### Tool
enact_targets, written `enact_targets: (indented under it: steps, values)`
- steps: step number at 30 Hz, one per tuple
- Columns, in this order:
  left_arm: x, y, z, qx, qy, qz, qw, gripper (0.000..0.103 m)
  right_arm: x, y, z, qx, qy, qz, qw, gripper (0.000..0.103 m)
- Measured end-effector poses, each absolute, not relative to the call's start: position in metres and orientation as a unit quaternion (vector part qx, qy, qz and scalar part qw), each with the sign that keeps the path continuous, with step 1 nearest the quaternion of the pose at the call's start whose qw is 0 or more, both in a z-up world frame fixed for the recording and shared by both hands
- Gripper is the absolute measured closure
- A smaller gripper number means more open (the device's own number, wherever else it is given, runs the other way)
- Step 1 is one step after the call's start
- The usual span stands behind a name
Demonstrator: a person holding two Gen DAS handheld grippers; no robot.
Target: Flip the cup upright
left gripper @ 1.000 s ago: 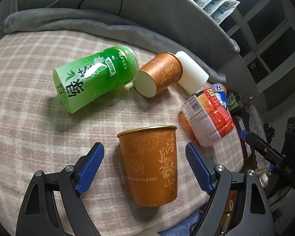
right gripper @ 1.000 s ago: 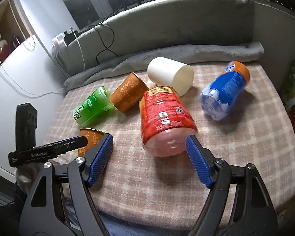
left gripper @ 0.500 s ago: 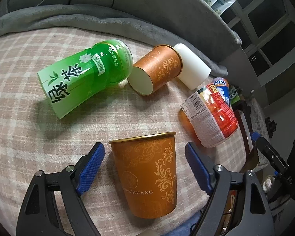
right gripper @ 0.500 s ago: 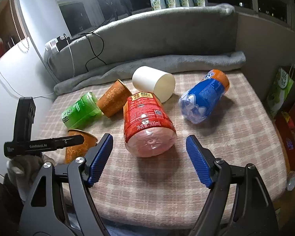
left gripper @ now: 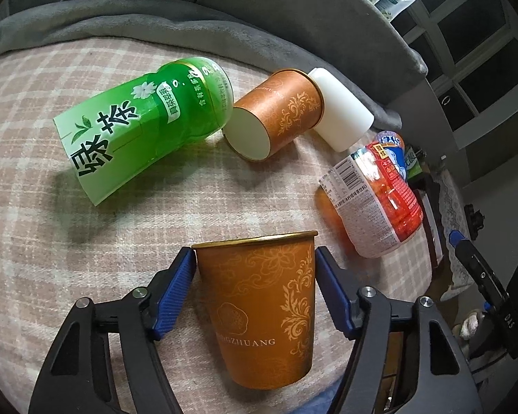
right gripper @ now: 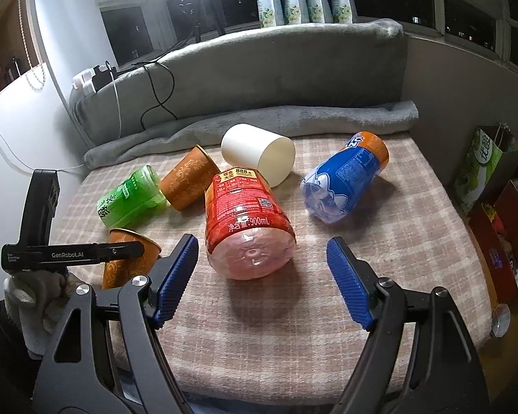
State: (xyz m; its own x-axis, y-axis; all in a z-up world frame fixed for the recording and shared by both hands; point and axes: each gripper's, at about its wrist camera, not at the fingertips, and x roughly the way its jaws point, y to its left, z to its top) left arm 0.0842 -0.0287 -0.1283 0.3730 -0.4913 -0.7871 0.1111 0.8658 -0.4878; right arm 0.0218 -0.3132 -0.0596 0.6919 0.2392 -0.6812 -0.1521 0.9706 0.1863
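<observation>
An orange paper cup [left gripper: 262, 307] with gold patterns stands upright, rim up, near the front edge of the checked cloth. My left gripper [left gripper: 255, 269] is shut on it, a blue pad on each side just below the rim. The cup also shows in the right wrist view [right gripper: 127, 262], partly behind the left gripper's body. A second orange cup [left gripper: 276, 114] lies on its side, base toward me, with a white cup [left gripper: 342, 114] lying behind it. My right gripper [right gripper: 260, 276] is open and empty, above the cloth in front of a red bottle [right gripper: 248, 220].
A green tea bottle [left gripper: 141, 127], the red bottle [left gripper: 376, 196] and a blue bottle [right gripper: 345, 179] lie on their sides on the cloth. A grey blanket [right gripper: 259, 127] runs along the back. Boxes and bags [right gripper: 490, 186] stand past the right edge.
My left gripper's jaws have closed from wide open onto the upright orange cup. The right gripper has pulled back and up a little, still open.
</observation>
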Motion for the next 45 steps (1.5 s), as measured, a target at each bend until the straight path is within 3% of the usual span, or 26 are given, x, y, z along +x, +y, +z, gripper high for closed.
enact_targets:
  steps: [30,45]
  values:
    - [0.069,-0.043,-0.099,-0.126,0.469,-0.177,0.856,0.036,0.023,-0.313,-0.061,0.062,0.38,0.103,0.917,0.023]
    - [0.063,-0.062,-0.095,-0.038,0.376,-0.145,0.915,0.036,0.022,-0.316,-0.063,0.07,0.385,0.098,0.915,0.023]
